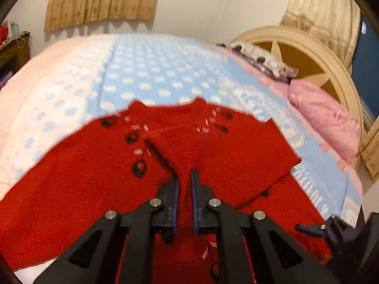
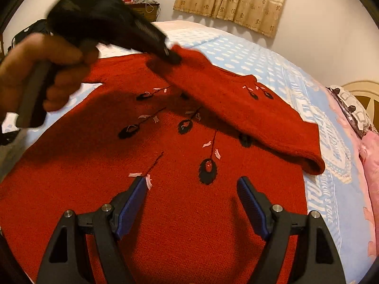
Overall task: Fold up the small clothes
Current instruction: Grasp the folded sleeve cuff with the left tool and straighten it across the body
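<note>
Blue-padded jaws of the left gripper (image 1: 184, 189) pinch a sleeve (image 1: 175, 146) of the red sweater (image 1: 71, 201), carried above the chest toward 12 o'clock. In the right wrist view the right gripper (image 2: 191, 203) hangs wide and empty over the hem. The sweater lies flat on the bed (image 1: 146, 71), front up, long axis running from 6 to 1 o'clock, collar far, the other sleeve (image 2: 272, 127) already folded across. Judging the step: lay this sleeve straight across the chest, release low, and smooth wrinkles before folding the hem upward.
</note>
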`<state>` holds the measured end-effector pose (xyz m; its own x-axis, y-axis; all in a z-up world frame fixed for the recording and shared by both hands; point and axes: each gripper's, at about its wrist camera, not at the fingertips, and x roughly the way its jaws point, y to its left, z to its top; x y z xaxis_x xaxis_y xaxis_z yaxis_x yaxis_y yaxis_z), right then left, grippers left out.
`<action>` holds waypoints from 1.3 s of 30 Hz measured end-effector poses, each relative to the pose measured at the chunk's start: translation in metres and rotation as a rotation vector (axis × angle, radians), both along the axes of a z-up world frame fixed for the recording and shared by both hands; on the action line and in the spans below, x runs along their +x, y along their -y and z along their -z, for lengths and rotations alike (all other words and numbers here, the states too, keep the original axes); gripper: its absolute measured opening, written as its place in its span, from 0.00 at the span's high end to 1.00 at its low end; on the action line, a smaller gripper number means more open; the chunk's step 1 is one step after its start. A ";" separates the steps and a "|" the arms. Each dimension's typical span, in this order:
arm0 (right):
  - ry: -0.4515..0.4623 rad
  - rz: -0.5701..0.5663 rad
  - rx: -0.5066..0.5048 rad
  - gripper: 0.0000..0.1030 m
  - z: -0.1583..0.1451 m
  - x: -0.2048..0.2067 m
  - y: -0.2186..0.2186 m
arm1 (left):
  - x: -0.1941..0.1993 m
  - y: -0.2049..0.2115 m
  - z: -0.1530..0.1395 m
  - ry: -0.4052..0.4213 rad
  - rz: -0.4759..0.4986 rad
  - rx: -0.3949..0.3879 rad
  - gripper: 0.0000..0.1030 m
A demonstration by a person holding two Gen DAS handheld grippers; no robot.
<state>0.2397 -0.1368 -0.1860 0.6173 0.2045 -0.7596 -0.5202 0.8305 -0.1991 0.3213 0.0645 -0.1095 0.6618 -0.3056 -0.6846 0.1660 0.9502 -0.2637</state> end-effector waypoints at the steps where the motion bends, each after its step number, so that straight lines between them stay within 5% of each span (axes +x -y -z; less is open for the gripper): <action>1: 0.001 0.001 -0.005 0.23 0.000 0.000 0.000 | -0.005 -0.006 -0.006 0.016 -0.008 -0.006 0.91; 4: 0.009 -0.001 -0.017 0.23 0.001 -0.001 -0.003 | -0.006 -0.019 -0.011 0.031 -0.034 -0.009 0.91; 20: 0.000 0.002 -0.042 0.23 0.001 0.003 -0.008 | -0.018 -0.052 0.060 -0.107 -0.174 -0.018 0.91; 39: -0.035 0.018 -0.052 0.22 0.002 0.012 -0.012 | -0.039 -0.073 0.058 -0.050 -0.212 -0.066 0.91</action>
